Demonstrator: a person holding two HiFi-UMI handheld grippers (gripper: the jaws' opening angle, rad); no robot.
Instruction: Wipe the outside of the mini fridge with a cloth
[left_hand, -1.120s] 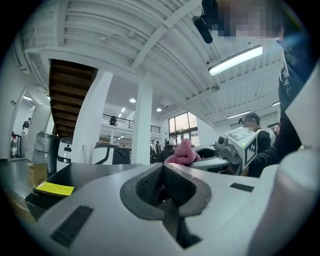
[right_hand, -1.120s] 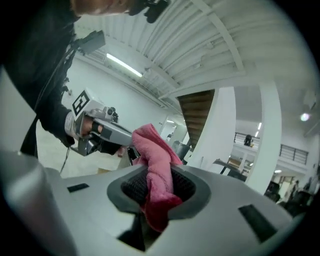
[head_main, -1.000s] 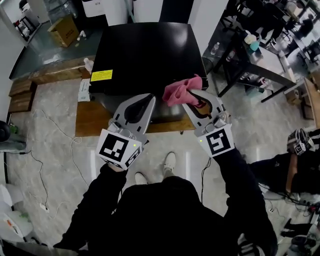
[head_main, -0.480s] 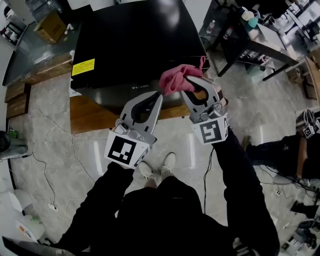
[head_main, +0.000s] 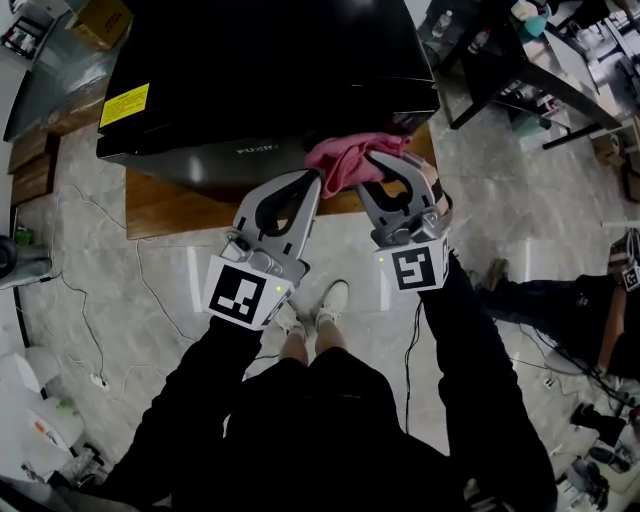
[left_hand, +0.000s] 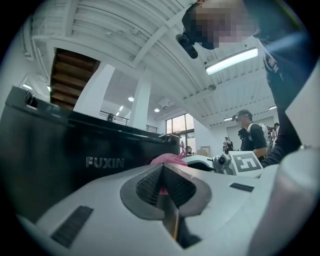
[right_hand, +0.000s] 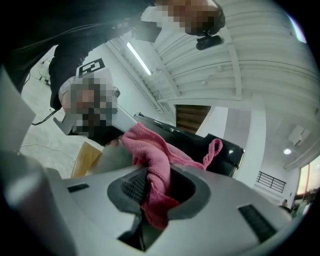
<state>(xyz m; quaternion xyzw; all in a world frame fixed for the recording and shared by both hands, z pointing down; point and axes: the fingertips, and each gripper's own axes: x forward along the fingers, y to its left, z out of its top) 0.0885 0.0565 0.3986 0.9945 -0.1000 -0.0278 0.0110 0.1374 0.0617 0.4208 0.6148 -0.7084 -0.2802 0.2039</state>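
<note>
The black mini fridge (head_main: 270, 70) stands on a low wooden platform (head_main: 170, 208); its front face with a brand name (left_hand: 75, 150) fills the left of the left gripper view. My right gripper (head_main: 368, 163) is shut on a pink cloth (head_main: 344, 160), which is bunched against the fridge's front near its lower right corner. The right gripper view shows the cloth (right_hand: 150, 155) clamped between the pads, one end trailing toward the fridge (right_hand: 210, 147). My left gripper (head_main: 312, 182) sits just left of the cloth, jaws together and holding nothing (left_hand: 162, 170).
A yellow label (head_main: 122, 104) marks the fridge top at the left. A black-legged table (head_main: 520, 70) stands at the right rear. A person (head_main: 590, 310) sits on the floor at the right. Cables (head_main: 90, 300) trail over the marble floor at the left.
Both grippers and the pink cloth have moved down from the fridge's top front edge onto its front face. The head view has shifted closer to the fridge.
</note>
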